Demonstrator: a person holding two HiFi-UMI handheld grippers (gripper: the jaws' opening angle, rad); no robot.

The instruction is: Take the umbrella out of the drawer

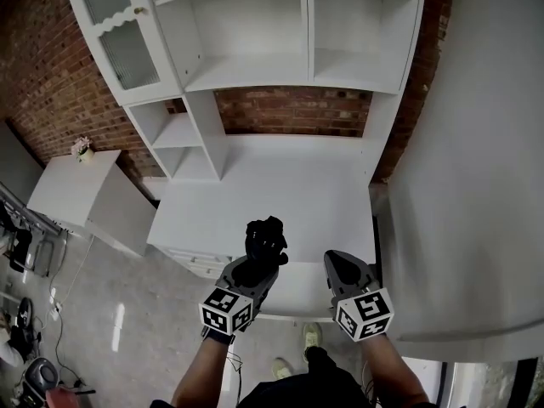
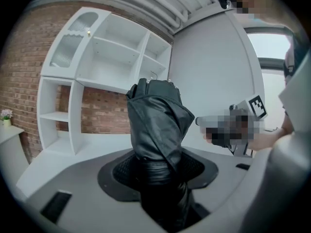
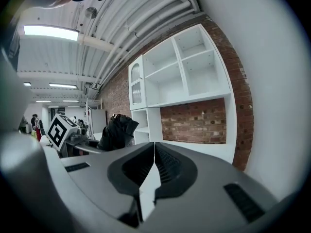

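A black folded umbrella [image 1: 265,238] stands upright above the front edge of the white desk top [image 1: 280,202]. My left gripper [image 1: 257,266] is shut on its lower part, and the bunched black fabric [image 2: 158,125] rises out of the jaws in the left gripper view [image 2: 158,171]. My right gripper [image 1: 342,263] hovers just to the right at about the same height, its jaws shut [image 3: 154,154] with nothing between them. The right gripper view catches the umbrella [image 3: 119,130] off to its left. Below the desk's front edge, the drawer fronts [image 1: 200,263] show only partly.
A white hutch with open shelves [image 1: 272,66] stands on the desk against a brick wall [image 1: 293,110]. A tall white panel [image 1: 476,160] rises close on the right. A low white cabinet [image 1: 85,195] with a small flower pot [image 1: 82,149] is at the left.
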